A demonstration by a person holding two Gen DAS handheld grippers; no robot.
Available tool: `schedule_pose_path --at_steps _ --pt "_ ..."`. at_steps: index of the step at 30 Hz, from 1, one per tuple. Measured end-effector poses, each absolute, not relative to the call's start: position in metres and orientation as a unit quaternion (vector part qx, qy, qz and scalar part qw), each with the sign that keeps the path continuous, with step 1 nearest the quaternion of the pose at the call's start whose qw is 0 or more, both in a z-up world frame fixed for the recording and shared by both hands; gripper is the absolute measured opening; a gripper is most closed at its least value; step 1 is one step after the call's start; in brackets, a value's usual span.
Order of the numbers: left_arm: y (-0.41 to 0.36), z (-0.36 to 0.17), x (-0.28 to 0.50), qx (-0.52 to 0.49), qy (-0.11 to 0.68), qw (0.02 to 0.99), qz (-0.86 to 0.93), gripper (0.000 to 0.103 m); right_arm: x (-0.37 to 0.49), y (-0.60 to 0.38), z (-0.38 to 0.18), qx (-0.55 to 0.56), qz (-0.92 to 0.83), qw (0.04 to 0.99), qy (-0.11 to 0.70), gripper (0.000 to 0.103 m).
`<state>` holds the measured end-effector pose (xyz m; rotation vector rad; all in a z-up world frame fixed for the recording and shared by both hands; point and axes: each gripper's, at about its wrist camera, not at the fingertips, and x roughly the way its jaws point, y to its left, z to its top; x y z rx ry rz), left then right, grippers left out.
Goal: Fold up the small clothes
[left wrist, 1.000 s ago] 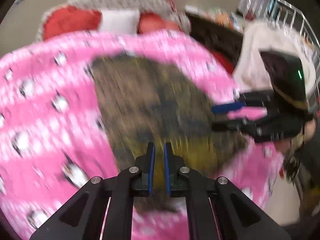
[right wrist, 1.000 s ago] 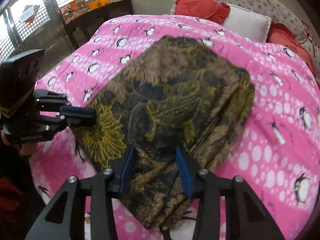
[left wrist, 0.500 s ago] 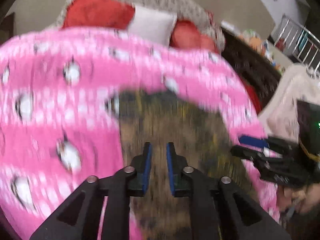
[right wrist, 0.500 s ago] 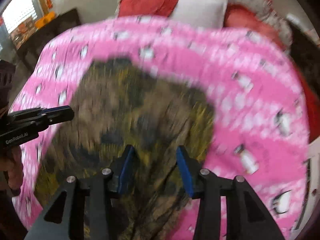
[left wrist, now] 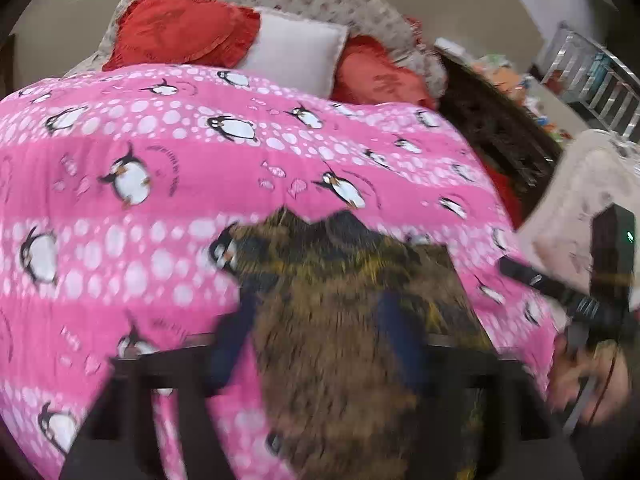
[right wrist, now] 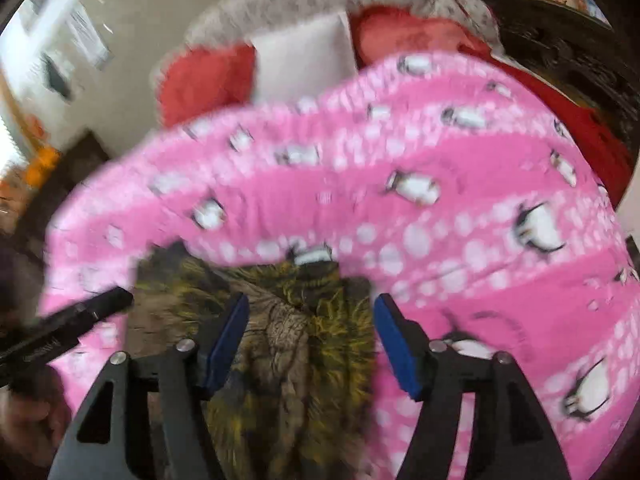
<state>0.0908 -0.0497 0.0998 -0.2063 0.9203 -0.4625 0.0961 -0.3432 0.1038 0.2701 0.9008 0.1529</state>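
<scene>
A dark brown and yellow patterned garment [left wrist: 340,320] lies folded on the pink penguin blanket [left wrist: 160,168] at the bed's near edge; it also shows in the right wrist view [right wrist: 296,340]. My left gripper [left wrist: 320,344] is open, blurred, its fingers spread over the garment. My right gripper [right wrist: 312,336] is open above the garment's near end, with nothing between its blue pads [right wrist: 394,340]. Each gripper shows at the side of the other's view, the right one [left wrist: 568,300] and the left one [right wrist: 72,324].
Red pillows [left wrist: 180,32] and a white pillow [left wrist: 296,52] lean on the headboard at the far end. A dark wooden cabinet [left wrist: 496,128] stands to the right of the bed. A metal rack [left wrist: 592,80] is at the far right.
My left gripper went from shut to open. Both grippers pulled back toward the near edge of the bed, and the garment now sits lower in both views.
</scene>
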Motion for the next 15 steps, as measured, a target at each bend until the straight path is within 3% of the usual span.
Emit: schedule_pose_path --at_steps 3,5,7,9,15 --pt "-0.039 0.072 0.074 -0.131 0.462 0.845 -0.235 0.069 0.064 -0.381 0.106 0.179 0.146 0.874 0.427 0.086" --pt "-0.035 0.043 0.067 -0.177 0.505 0.805 -0.256 0.069 0.049 -0.392 0.087 0.229 0.188 0.845 0.446 0.086" --pt "-0.031 0.046 0.052 -0.191 0.462 0.824 -0.268 0.073 0.039 -0.397 0.059 0.265 0.216 0.813 0.472 0.086" --pt "-0.036 0.042 0.048 -0.212 0.468 0.806 -0.292 0.075 0.030 -0.393 0.034 0.293 0.253 0.784 0.486 0.086" --pt "-0.043 0.042 0.055 -0.232 0.464 0.800 -0.301 0.076 0.053 -0.376 0.025 0.298 0.302 0.786 0.449 0.093"
